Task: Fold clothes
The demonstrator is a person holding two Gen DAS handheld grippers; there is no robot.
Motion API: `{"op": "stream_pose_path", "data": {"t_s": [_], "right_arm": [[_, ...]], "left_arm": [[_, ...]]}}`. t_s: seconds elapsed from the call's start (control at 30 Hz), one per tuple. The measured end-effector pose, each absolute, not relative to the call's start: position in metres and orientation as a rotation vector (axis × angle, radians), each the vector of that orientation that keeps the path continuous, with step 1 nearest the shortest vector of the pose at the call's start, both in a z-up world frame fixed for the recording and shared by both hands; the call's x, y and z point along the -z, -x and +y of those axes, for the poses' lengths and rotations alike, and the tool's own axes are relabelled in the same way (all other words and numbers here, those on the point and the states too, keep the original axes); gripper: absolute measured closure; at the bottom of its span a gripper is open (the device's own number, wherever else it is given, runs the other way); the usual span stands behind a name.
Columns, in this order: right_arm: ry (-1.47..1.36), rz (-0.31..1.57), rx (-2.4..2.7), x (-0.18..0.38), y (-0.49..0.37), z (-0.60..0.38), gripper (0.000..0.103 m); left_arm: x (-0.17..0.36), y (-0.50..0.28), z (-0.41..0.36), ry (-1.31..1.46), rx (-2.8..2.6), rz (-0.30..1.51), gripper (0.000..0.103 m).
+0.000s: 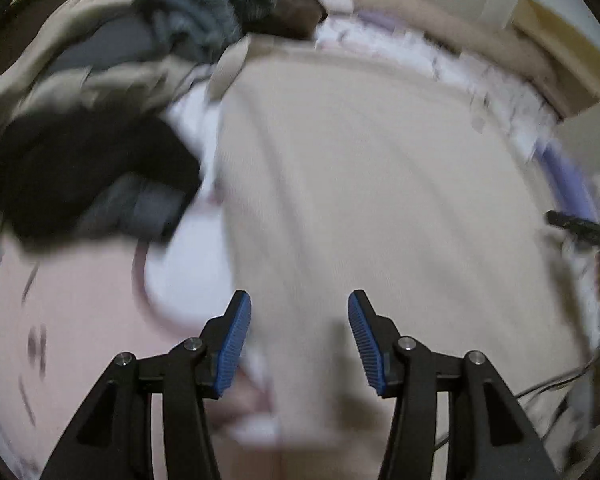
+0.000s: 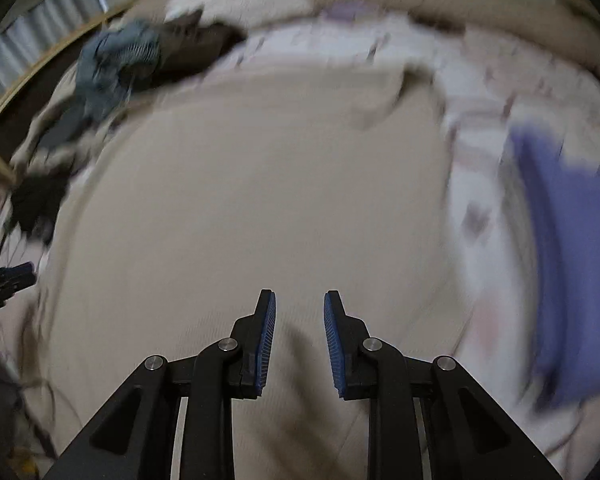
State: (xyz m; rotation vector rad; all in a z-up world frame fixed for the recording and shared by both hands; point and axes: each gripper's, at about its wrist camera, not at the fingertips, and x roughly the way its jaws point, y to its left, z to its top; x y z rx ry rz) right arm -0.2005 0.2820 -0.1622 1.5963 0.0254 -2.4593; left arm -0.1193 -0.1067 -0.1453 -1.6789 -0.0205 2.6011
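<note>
Beige garment [image 1: 360,200] lies flat mid-bed; left gripper [image 1: 299,344] and right gripper [image 2: 300,344] both hover parted, empty. Risk: pinching bedsheet [image 1: 80,320] beneath.

— Where does the spread garment [image 2: 260,184] lie?
— Flat on the bed sheet [image 2: 476,92], which shows past its far and right edges.
— And the pile of clothes [image 1: 100,92]?
— Left of the spread garment, at its far left corner, partly overlapping its edge.
— Anything to its right?
— A folded cloth [image 2: 572,264], on the sheet, apart from the garment.
</note>
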Motion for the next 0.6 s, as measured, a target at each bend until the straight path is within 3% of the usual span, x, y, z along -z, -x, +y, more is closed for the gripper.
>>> {"op": "stream_pose_path", "data": {"t_s": [0.03,0.1,0.2,0.33,0.4,0.47,0.6], "right_arm": [[-1.629,0.082,2.499,0.171,0.192,0.288,0.08],[-1.61,-0.034,2.554,0.177,0.177,0.316,0.086],[-1.729,-0.086,2.717,0.166,0.158,0.35,0.087],[-1.673,-0.213,2.725,0.14,0.112,0.374,0.087],[-1.66,-0.254,2.726,0.132,0.088,0.379,0.087],[-1.658,-0.282,2.727,0.128,0.066,0.384,0.086],[-1.695,-0.329,2.723,0.13,0.032,0.392,0.086]], "left_arm": [[0.152,0.112,-0.112,1.717,-2.63,0.009,0.052],[0.162,0.097,-0.127,1.784,-2.679,0.012,0.052],[0.155,0.07,-0.149,1.778,-2.697,-0.15,0.053],[0.149,0.039,-0.155,1.717,-2.595,-0.359,0.052],[0.152,0.026,-0.149,1.699,-2.561,-0.382,0.046],[0.156,0.015,-0.14,1.665,-2.556,-0.365,0.032],[0.158,0.013,-0.126,1.64,-2.546,-0.37,0.028]]}}
